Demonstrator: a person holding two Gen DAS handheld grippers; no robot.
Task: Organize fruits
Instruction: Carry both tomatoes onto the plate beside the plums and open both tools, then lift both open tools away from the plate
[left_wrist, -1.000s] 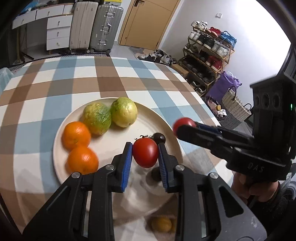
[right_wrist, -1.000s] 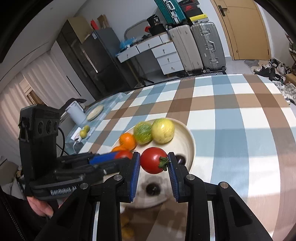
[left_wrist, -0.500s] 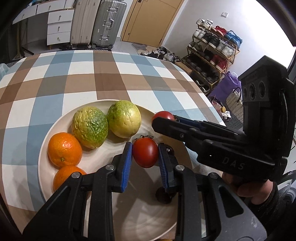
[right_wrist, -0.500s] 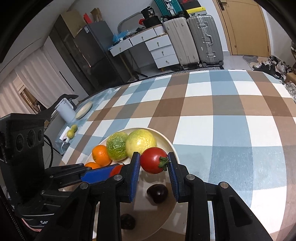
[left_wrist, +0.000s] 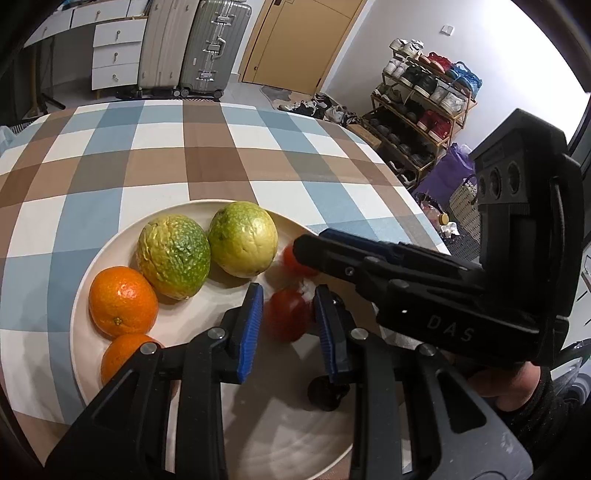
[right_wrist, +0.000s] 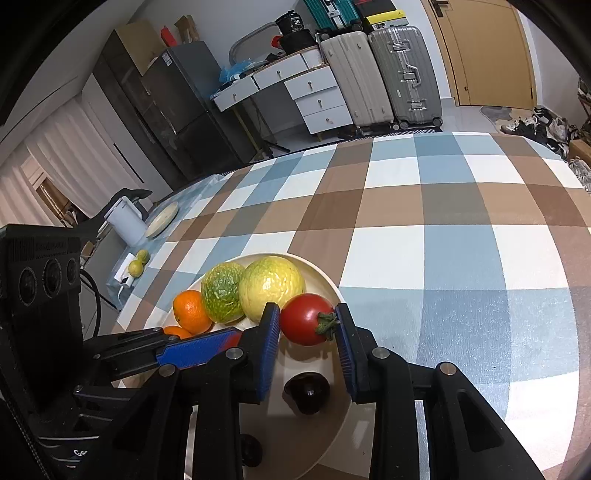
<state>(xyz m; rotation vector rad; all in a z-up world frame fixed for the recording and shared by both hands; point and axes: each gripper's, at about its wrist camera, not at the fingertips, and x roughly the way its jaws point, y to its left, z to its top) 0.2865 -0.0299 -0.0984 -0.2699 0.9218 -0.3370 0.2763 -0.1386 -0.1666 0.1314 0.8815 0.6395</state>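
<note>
1. Left gripper (left_wrist: 287, 322): a red tomato (left_wrist: 286, 317) is clamped between the blue pads, low over the cream plate (left_wrist: 280, 424).
2. Right gripper (right_wrist: 306, 345): a second tomato (right_wrist: 306, 319) is gripped, stem against the right pad, above the plate's edge beside the yellow-green fruit (right_wrist: 271, 286).
3. Two oranges (left_wrist: 123, 301) and a wrinkled green fruit (left_wrist: 173, 256) are seated on the plate; dark fruits (right_wrist: 308, 393) lie beneath the grippers.

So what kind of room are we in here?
Probably a lived-in home: a checked tablecloth on a dining table, suitcases by a door, a fridge and a loaded shoe rack.
</note>
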